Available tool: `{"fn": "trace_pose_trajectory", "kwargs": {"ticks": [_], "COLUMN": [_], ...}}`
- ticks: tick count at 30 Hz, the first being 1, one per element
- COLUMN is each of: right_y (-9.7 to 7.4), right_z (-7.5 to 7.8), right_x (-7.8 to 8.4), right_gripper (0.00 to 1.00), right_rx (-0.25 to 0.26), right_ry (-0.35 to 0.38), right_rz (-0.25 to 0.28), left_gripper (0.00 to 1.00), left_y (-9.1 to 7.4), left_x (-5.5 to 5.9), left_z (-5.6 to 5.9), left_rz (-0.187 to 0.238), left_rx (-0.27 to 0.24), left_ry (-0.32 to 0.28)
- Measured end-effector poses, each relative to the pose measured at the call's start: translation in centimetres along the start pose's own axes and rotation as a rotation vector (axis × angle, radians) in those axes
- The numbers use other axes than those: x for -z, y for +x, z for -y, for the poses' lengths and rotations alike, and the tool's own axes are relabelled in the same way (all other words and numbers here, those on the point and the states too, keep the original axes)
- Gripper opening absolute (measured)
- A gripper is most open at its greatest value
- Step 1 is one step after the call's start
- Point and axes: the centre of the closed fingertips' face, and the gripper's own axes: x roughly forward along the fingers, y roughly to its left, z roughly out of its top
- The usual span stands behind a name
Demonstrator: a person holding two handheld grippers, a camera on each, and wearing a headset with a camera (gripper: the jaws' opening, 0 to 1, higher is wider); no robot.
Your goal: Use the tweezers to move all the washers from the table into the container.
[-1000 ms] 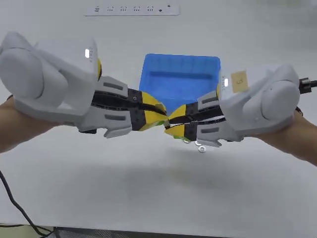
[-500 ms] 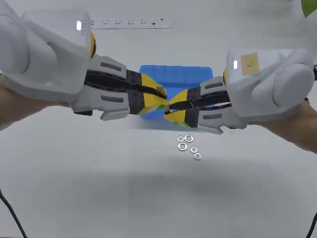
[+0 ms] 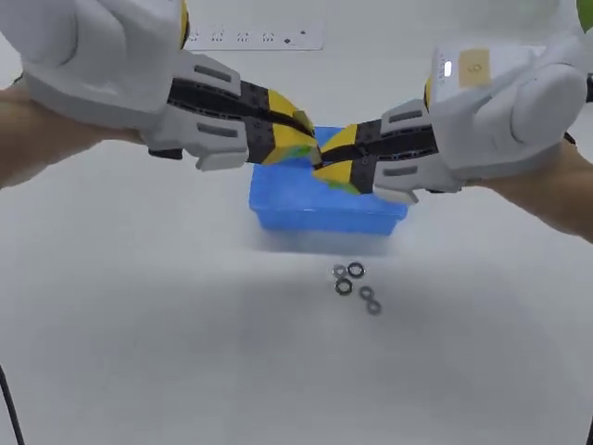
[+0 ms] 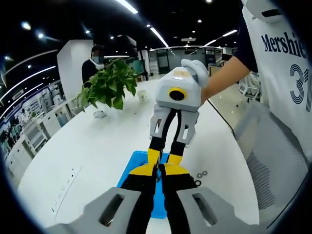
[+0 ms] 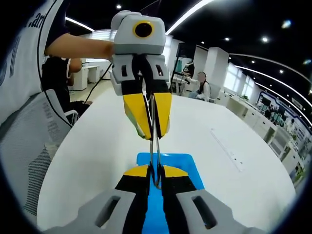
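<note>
**Tweezers held in both jaws, washers still to move**

On your left, the left gripper [image 3: 309, 151] reaches in above the worktop [image 3: 185, 352] with its jaws clenched on the tweezers [image 5: 154, 141]. The tweezers show in the right gripper view as a thin metal pair running from those yellow tips straight into the opposite set.

Under that meeting point sits the blue container [image 3: 306, 218], its front wall facing you. The grippers cover much of its inside, so you cannot tell whether any washer is in it. The strip of its floor that shows in the right gripper view looks bare.

Just in front of the container, near its wall but not touching it, five washers [image 3: 355, 284] lie in a loose cluster on the worktop.

On your right, the right gripper [image 3: 321, 169] also has its jaws clenched on the tweezers, almost tip to tip with the left.

By the look of it, you have barely begun. The tool is up off the worktop, but it is shared between two grips and held over the container, not at the washers. You have yet to settle the tweezers in one working grip, go down to the cluster, and carry all five washers over the wall.
</note>
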Motion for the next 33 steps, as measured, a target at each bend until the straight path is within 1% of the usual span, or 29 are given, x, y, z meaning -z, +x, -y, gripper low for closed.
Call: {"fn": "trace_pose_trajectory", "kwargs": {"ticks": [5, 8, 12, 13, 15, 16, 18, 24, 28, 30, 33], "right_y": [1.3, 2.0, 2.5, 2.6, 2.8, 2.8, 3.0, 3.0, 2.9, 2.9, 2.9], "right_z": [0.2, 0.6, 0.9, 0.9, 1.0, 1.0, 1.0, 0.7, 0.9, 0.9, 0.9], "right_x": [2.0, 3.1, 4.1, 4.3, 4.3, 4.4, 4.6, 5.2, 5.4, 5.4, 5.3], "right_gripper": [0.09, 0.09, 0.09, 0.09, 0.09, 0.09, 0.09, 0.09, 0.1, 0.1, 0.1], "right_rx": [-0.027, -0.033, -0.039, -0.04, -0.044, -0.045, -0.044, -0.052, -0.051, -0.051, -0.056], "right_ry": [0.013, 0.032, 0.056, 0.059, 0.062, 0.065, 0.058, 0.056, 0.066, 0.068, 0.085], "right_rz": [-0.033, -0.049, -0.054, -0.053, -0.042, -0.041, -0.05, -0.065, -0.059, -0.059, -0.061], "left_gripper": [0.08, 0.08, 0.08, 0.08, 0.08, 0.08, 0.08, 0.08, 0.08, 0.08, 0.08], "left_y": [1.3, 2.1, 2.9, 2.9, 3.2, 3.3, 3.6, 4.0, 4.1, 4.1, 4.2], "left_x": [2.2, 3.1, 3.9, 4.0, 3.8, 3.8, 4.1, 4.7, 4.6, 4.5, 4.5], "left_z": [-0.7, -1.2, -1.7, -1.7, -1.6, -1.6, -1.7, -1.5, -1.6, -1.7, -1.6], "left_rz": [-0.03, -0.039, -0.054, -0.054, -0.035, -0.035, -0.047, -0.064, -0.066, -0.074, -0.071], "left_rx": [0.02, 0.027, 0.036, 0.037, 0.05, 0.051, 0.054, 0.066, 0.065, 0.064, 0.068], "left_ry": [-0.026, -0.038, -0.046, -0.047, -0.064, -0.062, -0.056, -0.058, -0.059, -0.045, -0.046]}}
